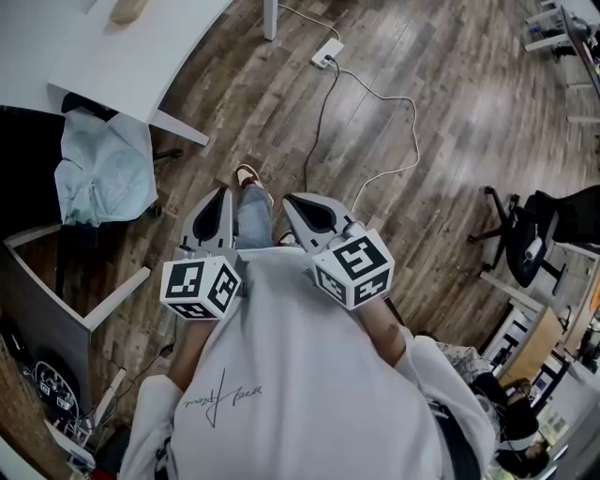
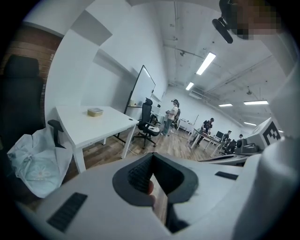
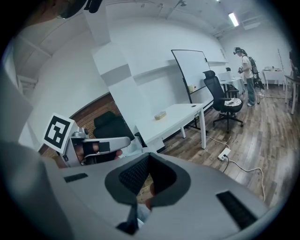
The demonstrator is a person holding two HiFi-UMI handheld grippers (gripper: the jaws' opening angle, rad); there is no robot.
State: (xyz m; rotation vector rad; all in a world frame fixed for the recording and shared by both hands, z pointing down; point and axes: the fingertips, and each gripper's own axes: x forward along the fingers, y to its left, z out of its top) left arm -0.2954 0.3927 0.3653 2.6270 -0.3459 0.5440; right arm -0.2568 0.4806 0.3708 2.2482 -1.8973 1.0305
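Note:
Both grippers are held close to my chest, above my white shirt, and point down at the wood floor. The left gripper is shut, its jaws meeting at the tips with nothing between them. The right gripper beside it is shut and empty too. In the left gripper view the left gripper has only floor showing through the hollow behind its tips. The right gripper looks the same in the right gripper view, where the left gripper's marker cube shows at the left. My jeans leg and shoe lie below them.
A white table with a small tan object stands at the upper left. A pale blue bag lies beside it. A power strip and its cable run over the floor. An office chair stands at the right.

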